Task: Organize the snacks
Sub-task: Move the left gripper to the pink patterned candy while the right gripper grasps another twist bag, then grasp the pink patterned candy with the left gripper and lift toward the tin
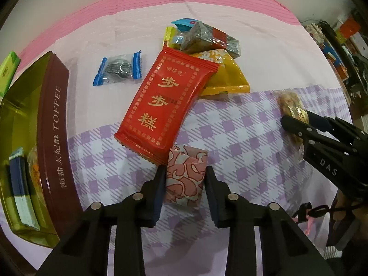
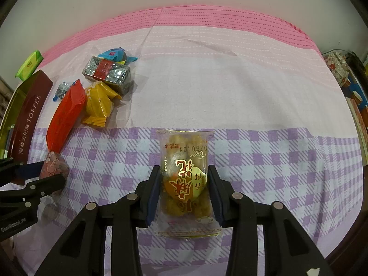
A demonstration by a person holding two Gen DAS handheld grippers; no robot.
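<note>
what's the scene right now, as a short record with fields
surface: checked cloth
left gripper: closed on pink patterned sweet
right gripper: closed on clear fried snack packet
box: toffee tin, open, a few packets inside
loose pile: red packet, yellow packet, silver packet, blue-ended sweet
overlap: red packet lies partly over yellow packet
outside tin: green packet behind it

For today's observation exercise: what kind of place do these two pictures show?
Probably a home table: a pink and purple checked tablecloth, loose wrapped snacks such as a red packet, a toffee tin, and cluttered shelves at the side.
</note>
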